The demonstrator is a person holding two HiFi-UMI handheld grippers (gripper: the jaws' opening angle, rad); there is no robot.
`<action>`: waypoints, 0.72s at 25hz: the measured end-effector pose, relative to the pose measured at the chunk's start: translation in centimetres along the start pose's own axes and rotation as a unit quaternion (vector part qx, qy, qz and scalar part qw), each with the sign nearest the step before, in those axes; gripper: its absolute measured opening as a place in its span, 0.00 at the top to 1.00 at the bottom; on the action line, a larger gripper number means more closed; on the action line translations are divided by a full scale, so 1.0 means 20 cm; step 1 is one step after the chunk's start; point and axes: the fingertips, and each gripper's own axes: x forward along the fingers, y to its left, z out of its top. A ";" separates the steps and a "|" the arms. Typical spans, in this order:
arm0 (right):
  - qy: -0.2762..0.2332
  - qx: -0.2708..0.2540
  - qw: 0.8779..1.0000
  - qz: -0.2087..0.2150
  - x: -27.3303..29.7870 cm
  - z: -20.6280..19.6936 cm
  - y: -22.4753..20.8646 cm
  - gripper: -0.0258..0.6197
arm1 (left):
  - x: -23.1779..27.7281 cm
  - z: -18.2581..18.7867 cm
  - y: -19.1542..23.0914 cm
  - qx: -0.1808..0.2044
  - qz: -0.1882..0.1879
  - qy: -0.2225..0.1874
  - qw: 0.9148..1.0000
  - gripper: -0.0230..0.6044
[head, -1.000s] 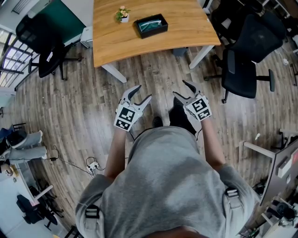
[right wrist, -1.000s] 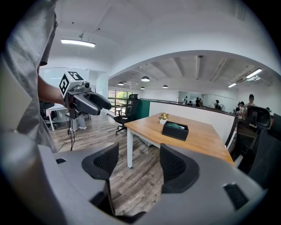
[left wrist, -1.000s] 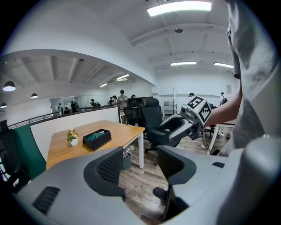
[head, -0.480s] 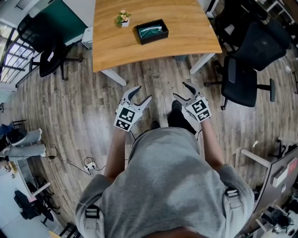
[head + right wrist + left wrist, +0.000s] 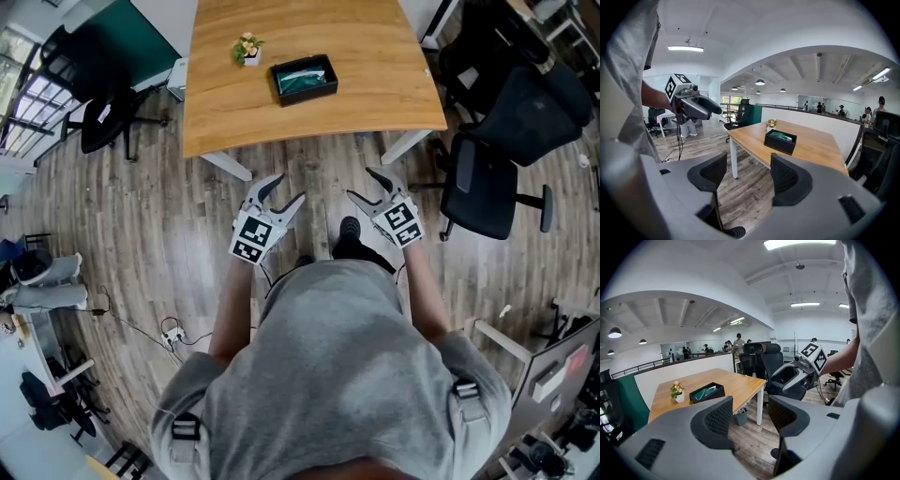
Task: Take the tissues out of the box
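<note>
- Two grippers up front, held out from the person's grey shirt (image 5: 337,375) at the bottom of the head view. They are well apart from each other and hang over the wooden floor (image 5: 187,234).
- Left gripper (image 5: 289,187) sits just left of centre. Its own view shows the jaws spread, with nothing between the ribbed pads but floor and a surface leg.
- Right gripper (image 5: 360,183) sits just right of centre. Its jaws are apart too and hold nothing, as the right gripper view confirms.
- Each gripper catches the other in its camera: the right one appears at centre right in the left gripper view, and the left one at upper left in the right gripper view.
- A dark shoe (image 5: 349,228) peeks out just below the right gripper.
- Further out, the surface (image 5: 375,75) fills the top middle of the head view, light wood on white legs. Neither gripper is over it.
- On it, left of centre, lies the black box (image 5: 309,93), open at the top. The tissues (image 5: 302,75) are inside, showing teal and white.
- Just beside the box, toward the upper left, stands a small potted plant (image 5: 247,49), apart from it.
- Off to the sides are black office chairs, one at the right edge (image 5: 487,173) and another at the upper left (image 5: 98,117).
</note>
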 end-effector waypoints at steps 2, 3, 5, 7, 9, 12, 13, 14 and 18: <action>0.000 -0.002 1.000 0.006 0.01 0.01 -0.07 0.49 | 0.05 0.04 0.02 -0.002 0.007 -0.002 1.000 0.56; 0.000 -0.003 1.000 0.009 0.01 0.01 -0.10 0.49 | 0.07 0.06 0.02 -0.002 0.011 -0.002 1.000 0.56; 0.000 -0.006 1.000 0.017 0.02 0.01 -0.17 0.49 | 0.11 0.09 0.03 -0.004 0.020 0.000 1.000 0.56; 0.001 -0.010 1.000 0.027 0.03 0.00 -0.22 0.49 | 0.15 0.11 0.04 -0.008 0.031 0.001 0.999 0.56; 0.001 -0.014 0.999 0.037 0.04 0.00 -0.27 0.50 | 0.18 0.13 0.05 -0.016 0.042 0.003 0.999 0.56; -0.001 -0.020 0.998 0.053 0.06 0.01 -0.34 0.50 | 0.22 0.14 0.06 -0.026 0.058 0.007 0.998 0.56; -0.004 -0.022 0.998 0.058 0.07 0.01 -0.36 0.50 | 0.23 0.15 0.06 -0.028 0.064 0.008 0.998 0.56; -0.007 -0.026 0.998 0.063 0.08 0.01 -0.39 0.50 | 0.25 0.16 0.07 -0.029 0.069 0.008 0.997 0.56; -0.012 -0.032 0.996 0.081 0.11 0.02 -0.45 0.50 | 0.30 0.18 0.08 -0.035 0.088 0.011 0.996 0.56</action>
